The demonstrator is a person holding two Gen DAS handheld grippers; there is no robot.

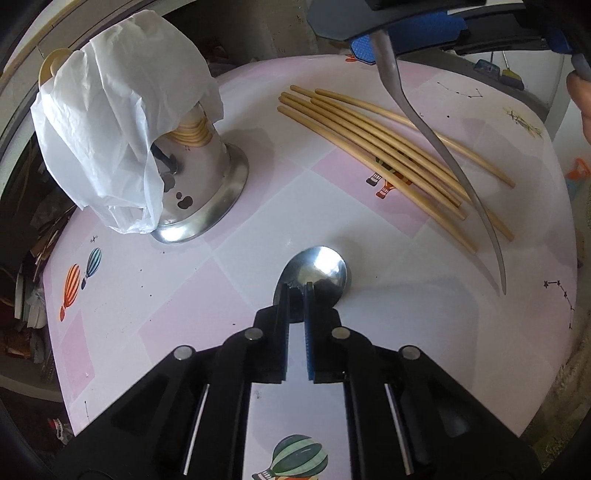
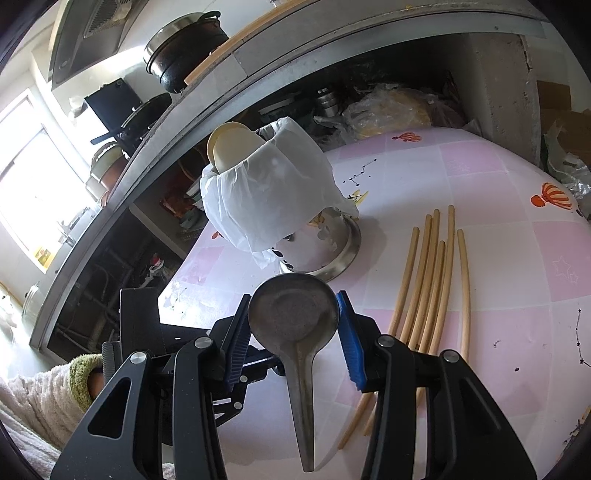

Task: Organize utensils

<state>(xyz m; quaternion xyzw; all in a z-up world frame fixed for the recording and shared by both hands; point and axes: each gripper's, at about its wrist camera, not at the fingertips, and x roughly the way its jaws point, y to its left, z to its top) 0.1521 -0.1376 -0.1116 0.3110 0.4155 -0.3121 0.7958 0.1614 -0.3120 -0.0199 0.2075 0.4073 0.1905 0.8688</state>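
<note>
Two spoons: our left gripper [image 1: 296,286] has its jaws clenched on one spoon [image 1: 317,267]; our right gripper [image 2: 293,325] grasps another spoon [image 2: 295,314] above the table [image 2: 498,295].

Table [image 1: 155,317] bare between holder [image 1: 199,192] and chopsticks [image 1: 388,147].

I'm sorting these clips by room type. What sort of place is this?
Most likely a home kitchen. A dark lidded pot sits on a counter under what looks like a range hood, and chopsticks lie on a balloon-print table beside a utensil holder.
</note>
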